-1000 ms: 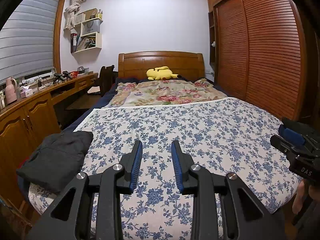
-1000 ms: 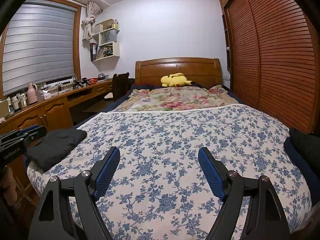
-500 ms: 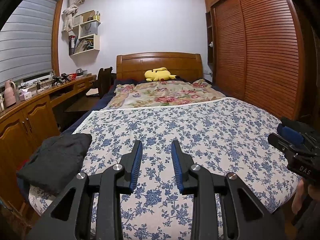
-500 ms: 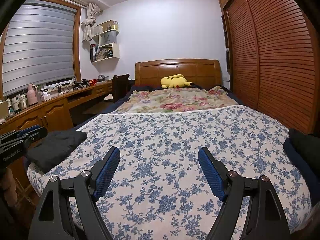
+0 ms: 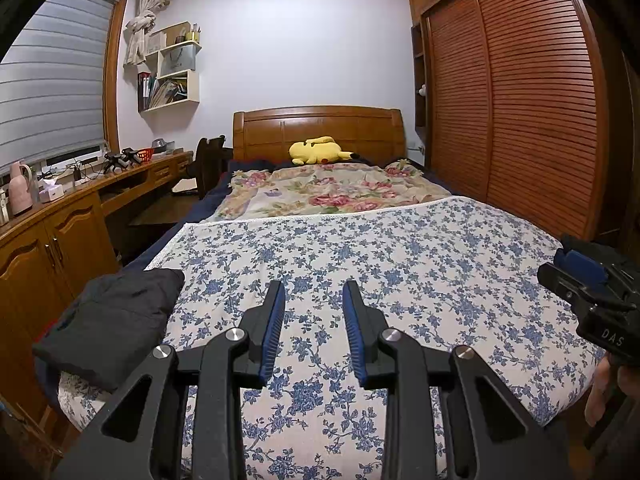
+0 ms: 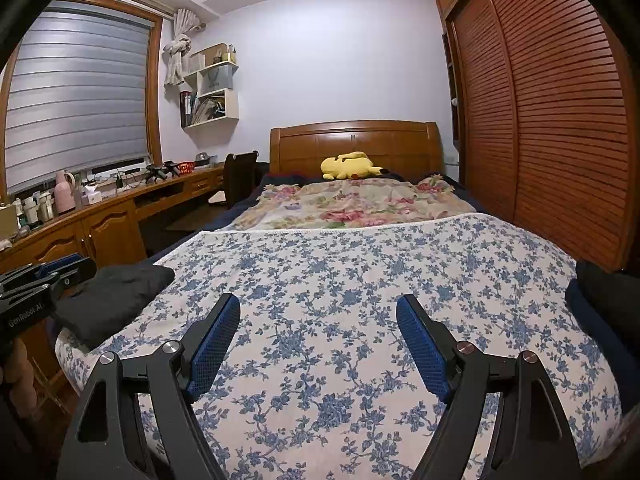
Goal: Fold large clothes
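Note:
A folded black garment (image 5: 112, 320) lies on the near left corner of the bed; it also shows in the right wrist view (image 6: 112, 300). Another dark garment (image 6: 608, 300) lies at the bed's right edge. The bed is covered with a blue-flowered sheet (image 5: 400, 264). My left gripper (image 5: 314, 292) hovers over the sheet's near part, open with a narrow gap and empty. My right gripper (image 6: 318, 304) is wide open and empty over the sheet; it also shows at the right of the left wrist view (image 5: 576, 268).
A flowered quilt (image 5: 328, 188) and a yellow plush toy (image 5: 320, 150) lie at the head of the bed. A wooden desk with cabinets (image 5: 60, 232) runs along the left. A slatted wardrobe (image 5: 520, 112) stands on the right.
Both grippers have tilted slightly upward, so the room shows lower in both views. The jaws and the garments have not changed.

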